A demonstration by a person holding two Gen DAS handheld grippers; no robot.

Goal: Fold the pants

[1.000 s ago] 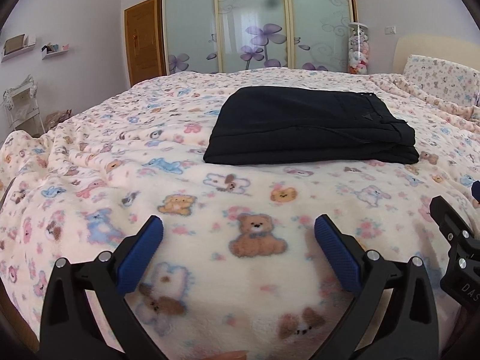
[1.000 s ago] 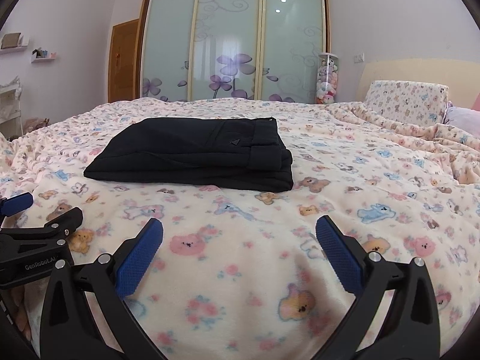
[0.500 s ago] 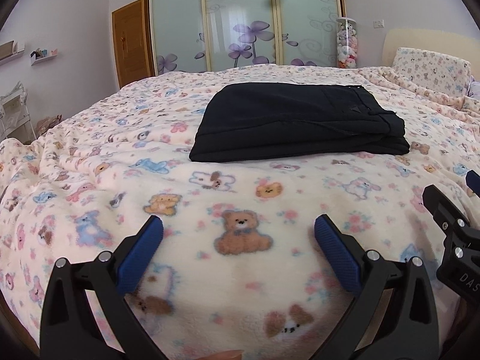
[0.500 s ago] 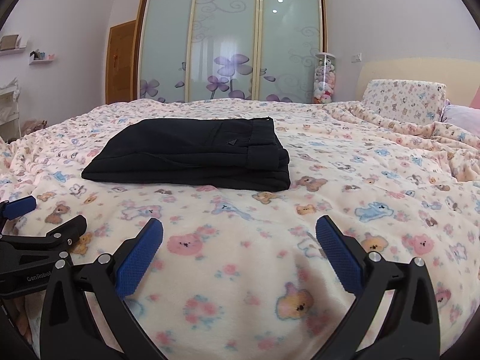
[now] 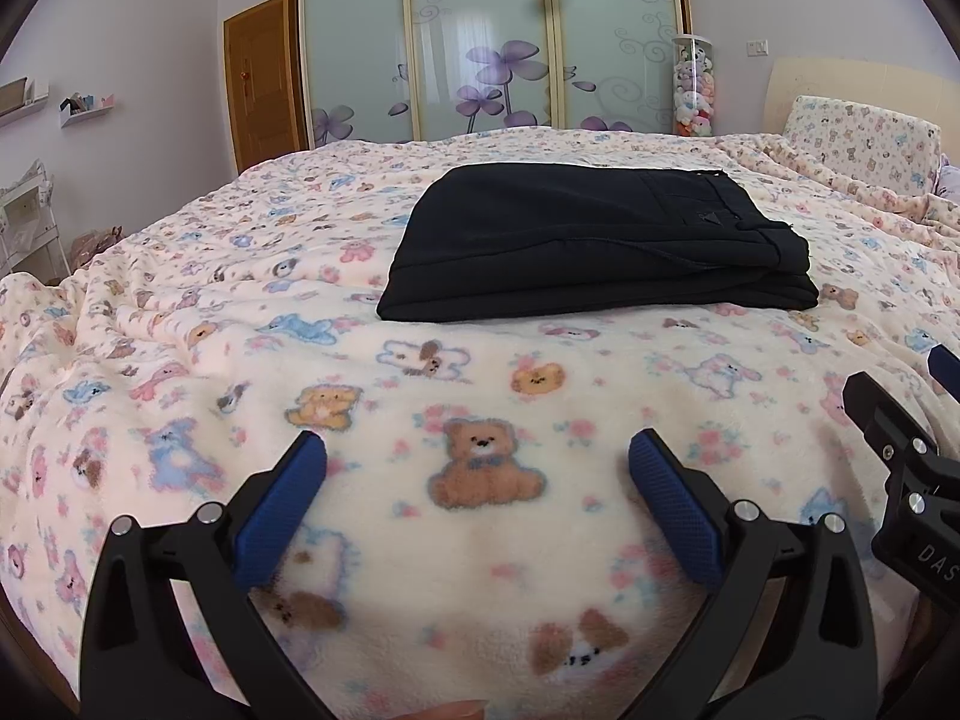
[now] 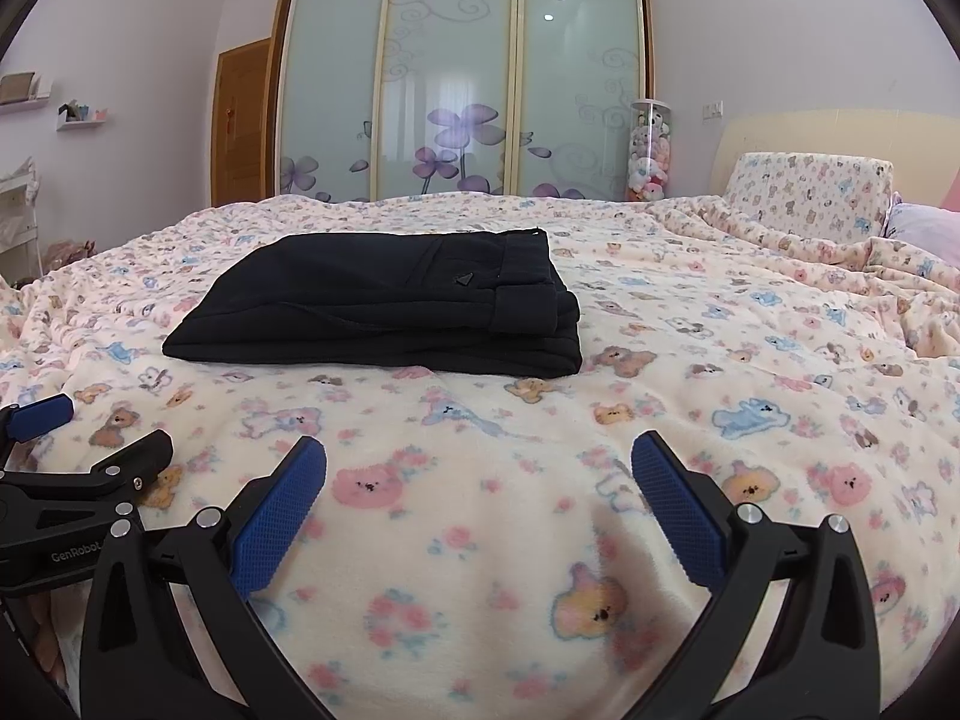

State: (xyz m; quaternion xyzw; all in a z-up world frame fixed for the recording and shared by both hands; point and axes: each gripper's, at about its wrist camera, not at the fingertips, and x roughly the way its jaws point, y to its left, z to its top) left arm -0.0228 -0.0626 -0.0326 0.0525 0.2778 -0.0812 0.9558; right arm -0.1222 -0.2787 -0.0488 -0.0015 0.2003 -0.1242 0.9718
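Observation:
Black pants [image 5: 594, 246] lie folded into a neat flat stack on the bed, waistband to the right; they also show in the right wrist view [image 6: 390, 306]. My left gripper [image 5: 477, 462] is open and empty, well short of the pants, over the blanket near the bed's front. My right gripper [image 6: 478, 462] is open and empty too, at a similar distance. Each gripper shows at the edge of the other's view: the right one [image 5: 900, 450], the left one [image 6: 78, 456].
The bed is covered by a cream teddy-bear blanket [image 5: 240, 312]. A matching pillow [image 6: 804, 204] and headboard are at the far right. Sliding wardrobe doors [image 6: 456, 96], a wooden door [image 5: 261, 78] and a jar of plush toys [image 6: 648, 150] stand behind the bed.
Both grippers have drawn back and levelled a little; the pants look slightly farther and lower in view. The pants have not moved. Both grippers stay open.

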